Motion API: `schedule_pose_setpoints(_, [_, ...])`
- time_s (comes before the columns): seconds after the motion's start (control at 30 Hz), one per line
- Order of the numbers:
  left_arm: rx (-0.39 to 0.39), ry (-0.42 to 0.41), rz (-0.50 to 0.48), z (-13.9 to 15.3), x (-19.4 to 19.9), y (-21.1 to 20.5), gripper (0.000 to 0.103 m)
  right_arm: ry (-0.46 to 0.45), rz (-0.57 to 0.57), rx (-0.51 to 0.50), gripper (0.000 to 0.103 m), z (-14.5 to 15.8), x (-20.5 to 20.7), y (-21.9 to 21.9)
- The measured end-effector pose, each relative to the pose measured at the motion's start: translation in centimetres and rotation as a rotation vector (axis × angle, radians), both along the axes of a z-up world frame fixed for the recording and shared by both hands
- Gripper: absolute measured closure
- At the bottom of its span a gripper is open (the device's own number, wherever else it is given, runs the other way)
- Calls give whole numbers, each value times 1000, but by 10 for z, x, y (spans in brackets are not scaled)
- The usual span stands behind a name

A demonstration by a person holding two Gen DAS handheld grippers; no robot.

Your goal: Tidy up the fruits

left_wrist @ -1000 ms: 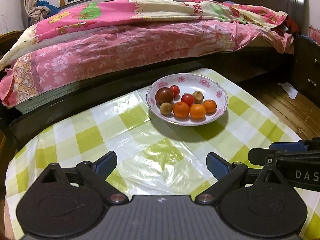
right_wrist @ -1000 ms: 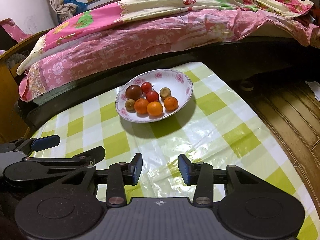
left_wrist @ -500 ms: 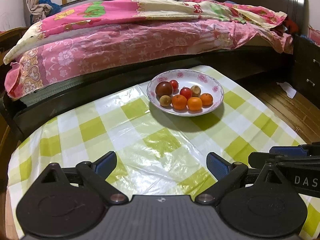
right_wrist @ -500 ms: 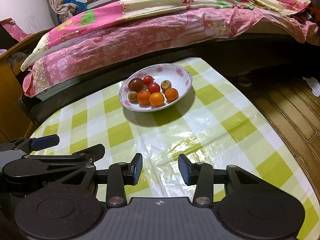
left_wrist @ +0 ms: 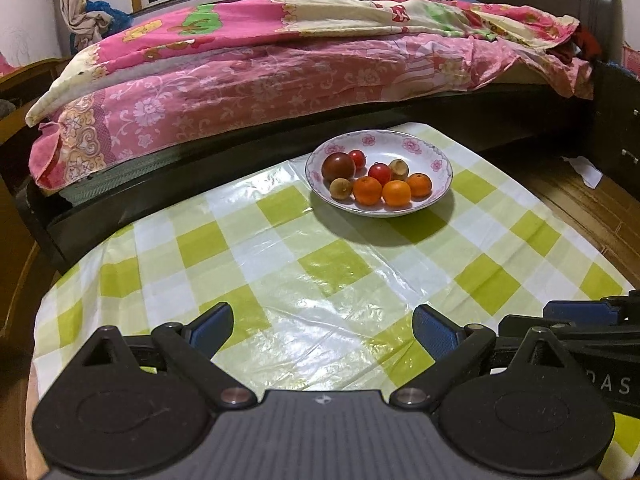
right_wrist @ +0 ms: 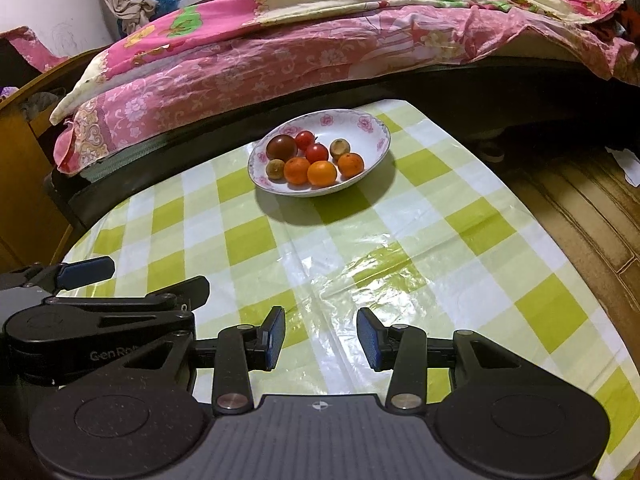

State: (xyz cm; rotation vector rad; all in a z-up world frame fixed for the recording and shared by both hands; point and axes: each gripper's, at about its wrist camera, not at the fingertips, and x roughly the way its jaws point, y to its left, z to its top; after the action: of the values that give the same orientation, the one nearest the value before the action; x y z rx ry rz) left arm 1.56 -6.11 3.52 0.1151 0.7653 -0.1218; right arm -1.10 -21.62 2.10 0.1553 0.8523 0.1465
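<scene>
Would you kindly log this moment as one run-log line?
left gripper: open, empty | right gripper: open, empty | fruits: all in bowl | both short of bowl, above tablecloth

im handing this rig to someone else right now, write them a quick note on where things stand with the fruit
Left gripper: open, empty, low over the checked tablecloth, short of the bowl.
Right gripper: open, narrower gap, empty, beside the left one.
Fruit: all in the floral bowl at the far end near the bed: three oranges, two red tomatoes, one dark tomato, two small brown fruits.
Done: all fruit sits together in the bowl.
Left: nothing loose on the cloth; confirm whether any sorting remains.
</scene>
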Motion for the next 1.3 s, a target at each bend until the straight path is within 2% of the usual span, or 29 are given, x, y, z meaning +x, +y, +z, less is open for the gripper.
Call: schedule_pose_setpoints(1.3, [11,23,19,-7,-11,5,0,29,20,-15,65,-5,-6,6])
